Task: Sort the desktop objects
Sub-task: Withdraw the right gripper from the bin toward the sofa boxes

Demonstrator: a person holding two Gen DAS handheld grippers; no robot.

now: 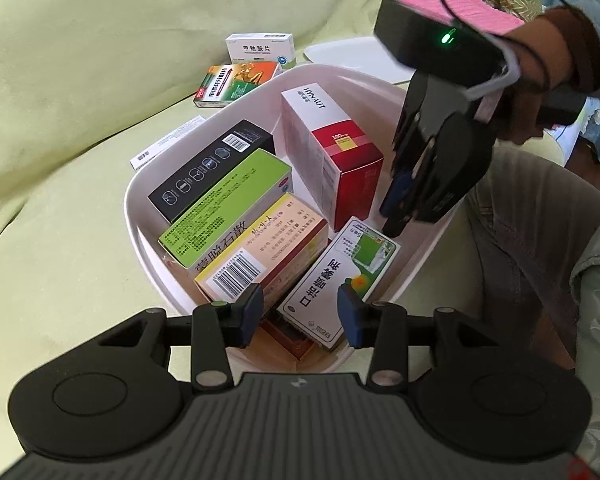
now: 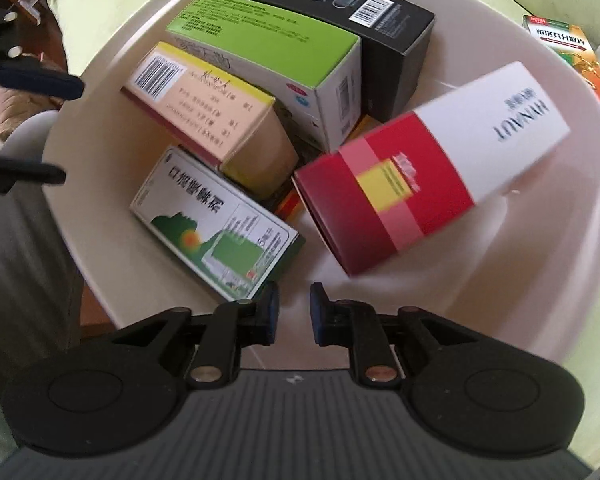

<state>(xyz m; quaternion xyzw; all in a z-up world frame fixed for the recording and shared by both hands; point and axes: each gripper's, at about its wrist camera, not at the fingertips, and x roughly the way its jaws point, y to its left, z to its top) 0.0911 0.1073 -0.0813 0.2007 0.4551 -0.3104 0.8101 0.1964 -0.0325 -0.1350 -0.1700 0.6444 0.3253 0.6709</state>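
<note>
A white bin (image 1: 148, 184) on green cloth holds several medicine boxes. Among them are a red-and-white box (image 1: 328, 152) leaning upright, a black box (image 1: 212, 168), a green box (image 1: 228, 208), a peach box (image 1: 260, 256) and a flat white-and-green box (image 1: 340, 280). My left gripper (image 1: 300, 312) hangs open over the bin's near rim, holding nothing. My right gripper (image 1: 394, 210), in a person's hand, points down into the bin's right side. In the right wrist view my right gripper (image 2: 295, 308) is slightly open and empty, just short of the blurred red-and-white box (image 2: 432, 168) and the flat box (image 2: 216, 216).
Outside the bin on the green cloth lie a white box (image 1: 260, 50), an orange-and-green box (image 1: 236, 82) and a thin white box (image 1: 164, 144). A white tray (image 1: 352, 56) and pink fabric (image 1: 476, 8) sit behind the bin. A person's leg is at the right.
</note>
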